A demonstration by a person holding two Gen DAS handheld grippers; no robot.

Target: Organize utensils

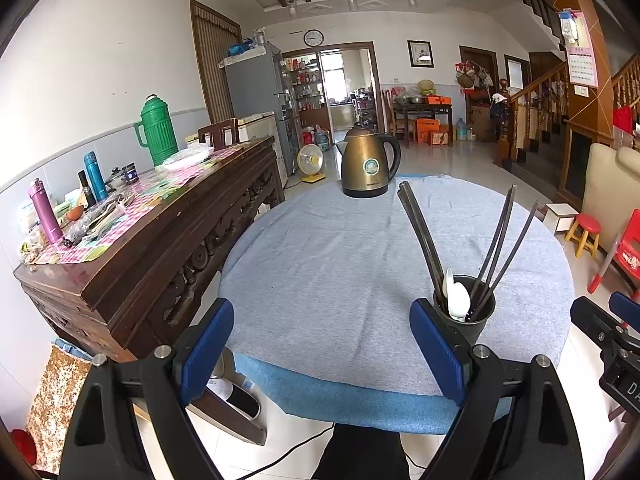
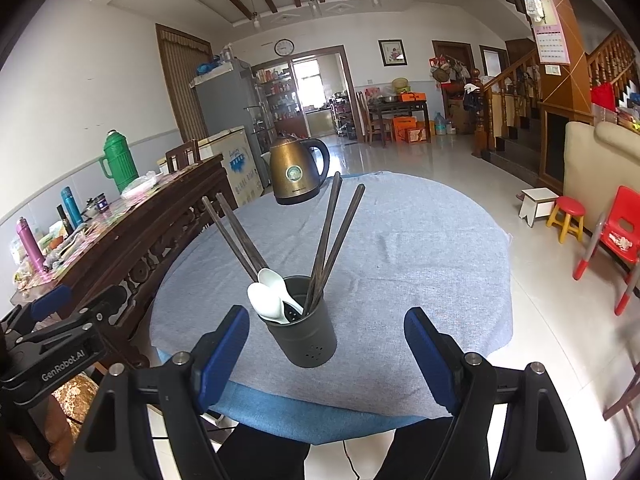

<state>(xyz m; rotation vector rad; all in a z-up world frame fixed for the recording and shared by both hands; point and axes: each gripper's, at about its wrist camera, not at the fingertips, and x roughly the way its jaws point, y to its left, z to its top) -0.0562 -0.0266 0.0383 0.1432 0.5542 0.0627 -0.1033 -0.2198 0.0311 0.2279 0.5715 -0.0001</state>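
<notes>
A dark grey utensil cup (image 2: 304, 336) stands near the front edge of the round table (image 2: 420, 264) with its blue-grey cloth. It holds several dark chopsticks (image 2: 332, 232) and two white spoons (image 2: 268, 300). My right gripper (image 2: 326, 356) is open, its blue pads either side of the cup but short of it. In the left wrist view the cup (image 1: 466, 312) sits just beyond the right pad. My left gripper (image 1: 322, 348) is open and empty over the table's front edge.
A bronze electric kettle (image 1: 368, 164) stands at the table's far side. A carved wooden sideboard (image 1: 152, 240) with flasks and clutter runs along the left. A red chair (image 2: 620, 236) and small stools (image 2: 566, 216) stand on the right.
</notes>
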